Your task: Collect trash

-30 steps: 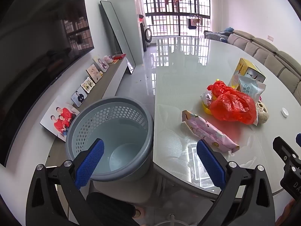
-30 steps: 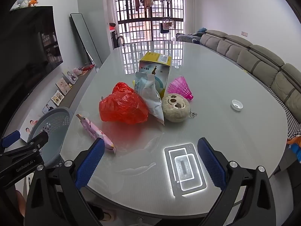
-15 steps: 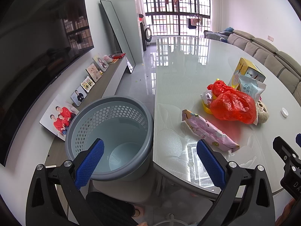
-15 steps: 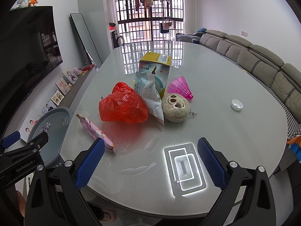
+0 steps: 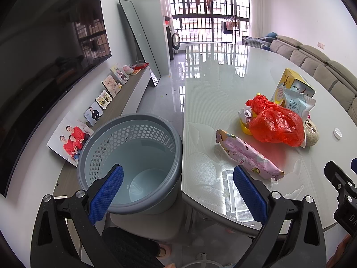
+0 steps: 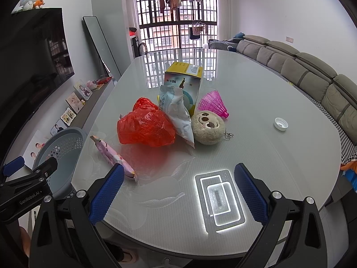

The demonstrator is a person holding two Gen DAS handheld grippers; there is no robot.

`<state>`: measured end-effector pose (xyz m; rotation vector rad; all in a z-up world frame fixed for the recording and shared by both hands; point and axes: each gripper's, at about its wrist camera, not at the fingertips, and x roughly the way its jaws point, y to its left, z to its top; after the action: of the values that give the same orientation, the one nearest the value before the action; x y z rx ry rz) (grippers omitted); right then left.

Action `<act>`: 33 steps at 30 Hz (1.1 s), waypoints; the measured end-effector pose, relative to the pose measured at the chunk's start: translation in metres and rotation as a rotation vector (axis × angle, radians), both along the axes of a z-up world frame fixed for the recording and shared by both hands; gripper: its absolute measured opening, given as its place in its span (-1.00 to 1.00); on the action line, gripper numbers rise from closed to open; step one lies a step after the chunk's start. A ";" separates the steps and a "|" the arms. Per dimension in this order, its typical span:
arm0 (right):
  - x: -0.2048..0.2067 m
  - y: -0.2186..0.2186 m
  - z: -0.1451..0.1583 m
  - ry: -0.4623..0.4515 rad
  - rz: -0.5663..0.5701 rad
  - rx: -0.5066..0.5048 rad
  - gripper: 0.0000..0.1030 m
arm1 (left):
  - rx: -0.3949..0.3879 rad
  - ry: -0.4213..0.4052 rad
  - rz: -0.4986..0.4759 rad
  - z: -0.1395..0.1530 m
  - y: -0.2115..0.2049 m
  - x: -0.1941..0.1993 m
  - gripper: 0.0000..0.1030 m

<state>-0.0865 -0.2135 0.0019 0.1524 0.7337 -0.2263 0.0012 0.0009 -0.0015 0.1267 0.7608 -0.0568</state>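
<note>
Ahead of my jaws a long glossy white table (image 6: 256, 102) ran toward a barred window (image 6: 176, 22) hung with laundry, daylight mirrored on its top. Left of my jaws a dark television (image 5: 44, 51) hung on the wall above a low shelf of framed photos (image 5: 104, 98), with a tall leaning mirror (image 5: 138, 42) beyond. Right of them stood a grey sofa (image 6: 312, 80).
</note>
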 end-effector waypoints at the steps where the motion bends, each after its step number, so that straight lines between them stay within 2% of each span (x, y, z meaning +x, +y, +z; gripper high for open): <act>1: 0.000 0.001 0.000 -0.001 0.000 0.000 0.84 | 0.000 0.000 0.000 0.000 0.000 0.000 0.88; 33: 0.000 -0.002 0.003 -0.003 0.001 0.003 0.84 | -0.001 0.002 0.000 0.000 0.000 0.000 0.88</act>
<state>-0.0867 -0.2154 0.0053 0.1557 0.7308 -0.2239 0.0014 0.0010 -0.0013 0.1259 0.7628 -0.0573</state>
